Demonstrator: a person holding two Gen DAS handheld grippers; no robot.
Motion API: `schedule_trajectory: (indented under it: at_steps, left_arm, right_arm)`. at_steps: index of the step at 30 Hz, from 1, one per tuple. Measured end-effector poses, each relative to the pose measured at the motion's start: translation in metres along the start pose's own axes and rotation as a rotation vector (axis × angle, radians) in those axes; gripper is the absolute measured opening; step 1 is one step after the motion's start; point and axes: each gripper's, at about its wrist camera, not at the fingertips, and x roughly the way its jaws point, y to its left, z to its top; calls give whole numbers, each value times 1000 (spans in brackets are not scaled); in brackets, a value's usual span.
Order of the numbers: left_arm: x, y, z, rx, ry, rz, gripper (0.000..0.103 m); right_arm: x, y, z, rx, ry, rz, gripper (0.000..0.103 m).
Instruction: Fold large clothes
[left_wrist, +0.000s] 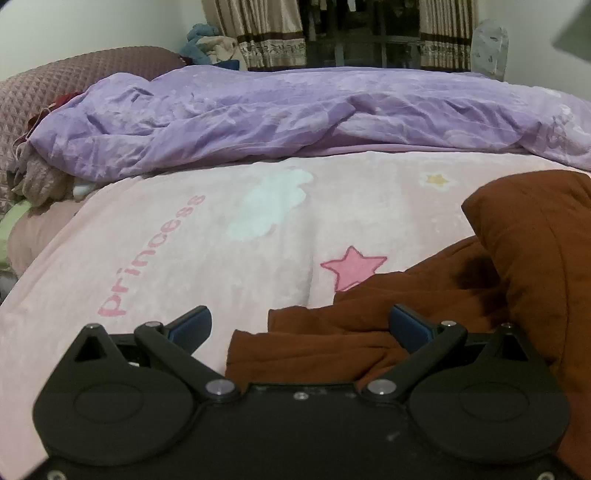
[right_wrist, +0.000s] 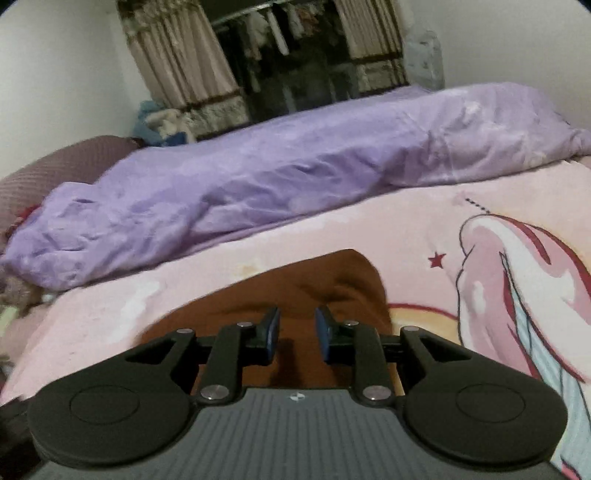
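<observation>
A: Now, left tongs: jaws spread wide, nothing clamped. The brown garment lies crumpled just under and ahead of them, its bulk heaped to their right.

B: Right tongs?

A: Jaws narrowly parted, with a clear gap between the blue pads. No cloth pinched. The same brown garment sits directly below and just beyond the tips. Whether the pads brush the fabric, I cannot tell.

B: Surface under the garment?

A: A pink blanket on the bed, printed "Princess" ahead-left of the left tongs; pink star just ahead of them, beside the garment's edge.

B: Further out?

A: A rumpled purple duvet across the bed, well beyond both tongs. Behind it, curtains and a dark window.
</observation>
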Motion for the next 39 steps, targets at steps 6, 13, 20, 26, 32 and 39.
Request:
schedule_trajectory:
  at_steps: [6,13,20,26,32,39]
  left_arm:
    - [-1,0,-1,2,3,4,103]
    - [-25,-2,1,26,-2,40,103]
    - [-113,11,-11,-18,-124,-63,103]
    - [-85,-14,-61,16,-41,-53,103]
    - [-94,-4,-63,-41,-38,-78,103]
    - [-122,-1,-57,-33,-71,-40,103]
  right_arm:
    - [-21,9,-35,-37,18,10,28]
    - [-15,9,-41,-53,14,-54,29]
    - [-72,19,-43,-94,-22,17,30]
    - [-34,14,-85,-107,12,28,31]
    - [-57,20,-84,-129,-49,35,34]
    - [-93,14,-78,-115,-70,23,76]
